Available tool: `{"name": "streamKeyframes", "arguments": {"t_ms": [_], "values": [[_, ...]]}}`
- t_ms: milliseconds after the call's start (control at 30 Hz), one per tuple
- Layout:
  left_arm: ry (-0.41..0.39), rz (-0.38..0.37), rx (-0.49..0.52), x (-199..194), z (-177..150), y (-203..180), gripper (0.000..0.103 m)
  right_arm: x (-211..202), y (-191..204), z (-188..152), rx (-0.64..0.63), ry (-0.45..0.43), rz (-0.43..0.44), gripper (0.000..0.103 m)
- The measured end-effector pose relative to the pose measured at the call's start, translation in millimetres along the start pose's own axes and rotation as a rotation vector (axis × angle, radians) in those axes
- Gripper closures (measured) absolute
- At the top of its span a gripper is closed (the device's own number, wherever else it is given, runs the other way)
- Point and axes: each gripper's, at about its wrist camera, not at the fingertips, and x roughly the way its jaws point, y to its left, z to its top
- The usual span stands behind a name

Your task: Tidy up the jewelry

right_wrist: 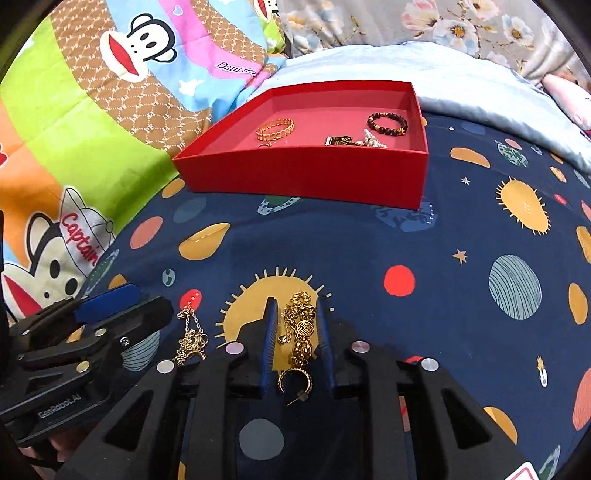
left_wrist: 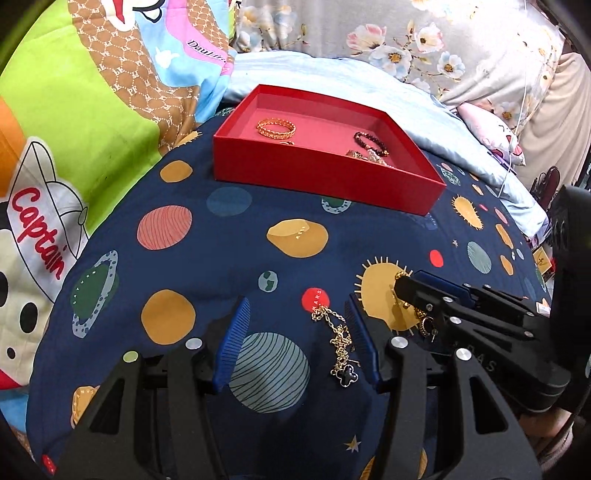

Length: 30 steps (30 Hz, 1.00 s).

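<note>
A red tray [left_wrist: 317, 184] [right_wrist: 306, 173] sits on the planet-print bedspread and holds a gold bangle [left_wrist: 276, 128] [right_wrist: 275, 128], a dark bead bracelet [left_wrist: 371, 143] [right_wrist: 387, 124] and a small heap of pearl and gold pieces [right_wrist: 351, 141]. My left gripper [left_wrist: 297, 314] is open, low over the bedspread, with a thin gold necklace with a black clover pendant [left_wrist: 340, 347] [right_wrist: 192, 339] lying between its fingers near the right one. My right gripper [right_wrist: 295, 317] [left_wrist: 410, 282] is open around a chunky gold chain bracelet [right_wrist: 301, 332] and a gold hoop earring [right_wrist: 294, 382], without clamping them.
A cartoon monkey quilt [left_wrist: 74, 147] [right_wrist: 92, 129] lies to the left. A pale blue sheet [left_wrist: 369, 77] and floral bedding [left_wrist: 443, 33] lie behind the tray. The two grippers sit side by side, close together.
</note>
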Motion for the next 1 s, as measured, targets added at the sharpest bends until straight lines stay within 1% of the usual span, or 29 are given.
{"name": "streamKeyframes", "arguments": {"t_ms": [133, 467, 500, 633, 700, 767, 900, 967, 1000], "values": [[0.002, -0.011, 0.0, -1, -1, -1, 0.052, -3, -4, -1, 0.017, -0.012, 0.003, 0.099], [0.021, -0.042, 0.04, 6, -5, -22, 0.053, -31, -21, -8, 0.094, -0.058, 0.003, 0.099], [0.022, -0.038, 0.044, 8, -5, -24, 0.055, -34, -23, -8, 0.101, -0.062, 0.003, 0.099], [0.038, -0.044, 0.05, 15, -6, -28, 0.074, -39, -27, -9, 0.115, -0.069, 0.007, 0.099], [0.029, -0.029, 0.061, 16, -7, -30, 0.08, -39, -29, -9, 0.121, -0.069, 0.011, 0.099], [0.027, -0.019, 0.075, 17, -8, -31, 0.091, -39, -29, -10, 0.124, -0.069, 0.013, 0.099], [0.025, -0.029, 0.09, 16, -9, -33, 0.097, -39, -29, -11, 0.13, -0.069, 0.02, 0.099], [0.019, -0.033, 0.091, 14, -9, -34, 0.102, -40, -29, -11, 0.131, -0.072, 0.022, 0.099], [0.021, -0.039, 0.084, 13, -8, -33, 0.102, -41, -29, -10, 0.131, -0.075, 0.024, 0.099]]}}
